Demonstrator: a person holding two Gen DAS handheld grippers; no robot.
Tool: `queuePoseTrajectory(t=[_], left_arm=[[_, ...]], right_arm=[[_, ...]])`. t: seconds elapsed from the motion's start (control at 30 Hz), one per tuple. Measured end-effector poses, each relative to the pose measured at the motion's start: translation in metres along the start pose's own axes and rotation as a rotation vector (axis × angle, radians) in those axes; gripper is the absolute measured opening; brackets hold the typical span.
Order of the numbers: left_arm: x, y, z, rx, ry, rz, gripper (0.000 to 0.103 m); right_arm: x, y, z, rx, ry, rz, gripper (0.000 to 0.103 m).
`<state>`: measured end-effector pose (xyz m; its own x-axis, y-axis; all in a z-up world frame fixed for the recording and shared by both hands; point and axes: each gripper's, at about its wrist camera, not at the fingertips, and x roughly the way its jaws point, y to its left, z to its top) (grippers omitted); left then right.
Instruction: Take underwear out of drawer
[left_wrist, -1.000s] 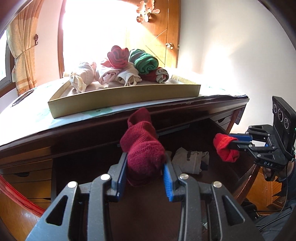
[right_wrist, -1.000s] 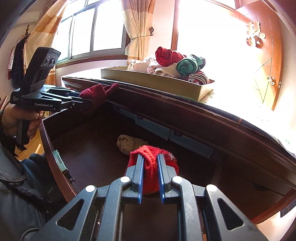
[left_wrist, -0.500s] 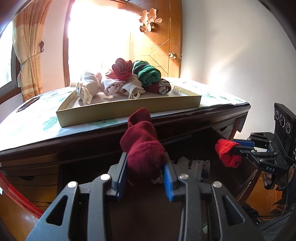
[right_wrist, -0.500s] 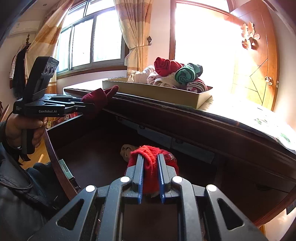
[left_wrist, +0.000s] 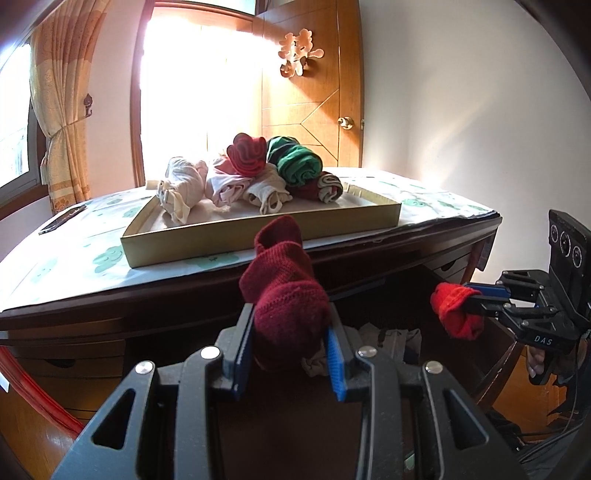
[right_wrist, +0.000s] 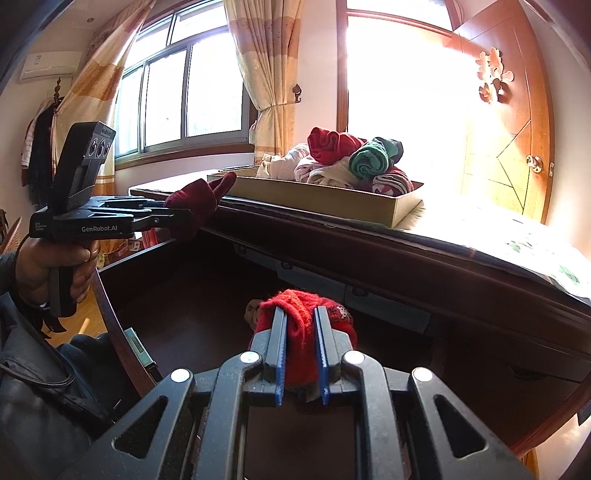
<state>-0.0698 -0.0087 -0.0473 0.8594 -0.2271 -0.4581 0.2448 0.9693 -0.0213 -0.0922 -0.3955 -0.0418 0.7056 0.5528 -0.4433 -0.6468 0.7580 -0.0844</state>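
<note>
Both grippers are clamped on rolled bundles of knitted cloth above an open dark wooden drawer (right_wrist: 207, 295). Seen from its own camera, the left gripper (left_wrist: 290, 354) has its blue-padded fingers pressed against the sides of a dark maroon roll (left_wrist: 286, 291). This bundle is thick and ribbed, with a folded tip that sticks up past the fingers toward the desk edge. In the right wrist view, the same maroon roll (right_wrist: 199, 206) appears at the left, held out level with the desk top by a bare hand on the gripper's handle.

The right gripper (right_wrist: 299, 350) has its fingers drawn narrow on a bright red roll (right_wrist: 301, 332), a fuzzy knit whose top bulges above and around the pads. From the left wrist view that red roll (left_wrist: 456, 308) hangs at the right, clear of the drawer's rim.

Down inside the drawer, pale grey and beige pieces (left_wrist: 391, 338) lie crumpled on the dark floor.

On the desk top, a shallow gold-coloured tray (left_wrist: 258, 236) sits on a white cloth printed with green shapes (left_wrist: 74, 258). It holds a pile of rolled garments (left_wrist: 255, 173): cream, pink, red, green and a striped one, heaped against each other toward the tray's far side.
</note>
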Motion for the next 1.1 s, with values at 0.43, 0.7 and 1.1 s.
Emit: queuePoseTrajectory(t=[0.43,0.7,1.1], left_arm=[[-0.007,-0.003,0.001,0.010,-0.044,0.008,0.034],[-0.012,-0.004,0.003,0.021,-0.072,0.015,0.034],[-0.018,-0.005,0.004,0.031,-0.112,0.026,0.034]], right_arm=[[-0.004,0.002,0.003,0.008,-0.049,0.004,0.015],[-0.007,0.004,0.009,0.018,-0.088,0.009,0.015],[-0.014,0.007,0.014,0.031,-0.137,0.011,0.015]])
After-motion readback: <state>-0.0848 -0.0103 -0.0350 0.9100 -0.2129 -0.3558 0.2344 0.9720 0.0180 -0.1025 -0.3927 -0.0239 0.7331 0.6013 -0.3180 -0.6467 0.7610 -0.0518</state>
